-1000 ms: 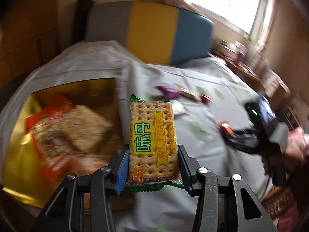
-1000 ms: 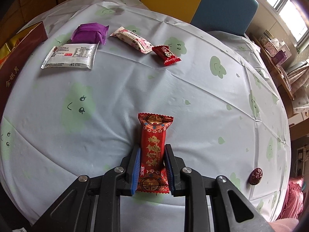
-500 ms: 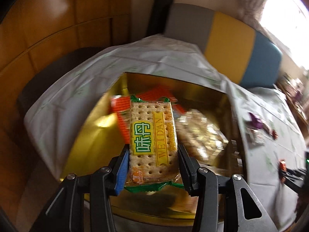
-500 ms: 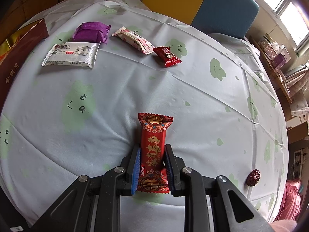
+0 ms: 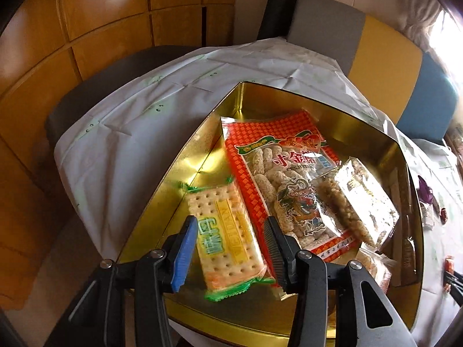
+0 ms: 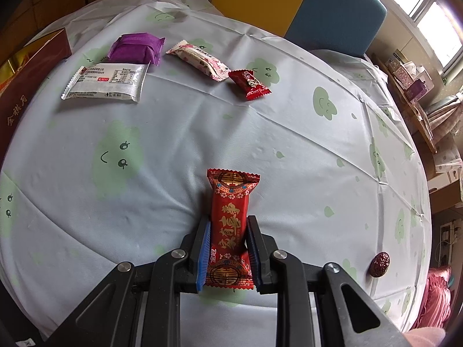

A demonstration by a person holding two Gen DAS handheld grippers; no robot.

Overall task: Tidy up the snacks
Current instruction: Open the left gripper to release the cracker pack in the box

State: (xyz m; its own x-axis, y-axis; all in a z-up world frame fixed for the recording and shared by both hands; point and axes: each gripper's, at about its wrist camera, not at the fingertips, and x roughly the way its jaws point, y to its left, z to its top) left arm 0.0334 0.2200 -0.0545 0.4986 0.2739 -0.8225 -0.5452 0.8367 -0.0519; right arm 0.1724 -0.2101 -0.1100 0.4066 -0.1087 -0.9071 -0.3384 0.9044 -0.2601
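In the left wrist view my left gripper point(image 5: 230, 243) is open above a gold tin point(image 5: 289, 98). A cracker pack with green edges point(image 5: 225, 237) lies in the tin below the parted jaws, free of them. Beside it lie a red rice-snack bag point(image 5: 283, 170) and a clear snack bag point(image 5: 361, 199). In the right wrist view my right gripper point(image 6: 227, 248) is shut on a red candy bar wrapper point(image 6: 230, 219), held just above the tablecloth point(image 6: 289, 144).
On the cloth at the back lie a white sachet point(image 6: 107, 82), a purple packet point(image 6: 136, 47), a pink-white bar point(image 6: 198, 59) and a small red candy point(image 6: 250, 82). A red date point(image 6: 380, 263) lies at right. The tin's brown side point(image 6: 29, 78) stands at left. Chairs stand behind the table.
My left gripper opened and let go of the cracker pack, which now lies in the tin. The right gripper has barely moved with its red bar.
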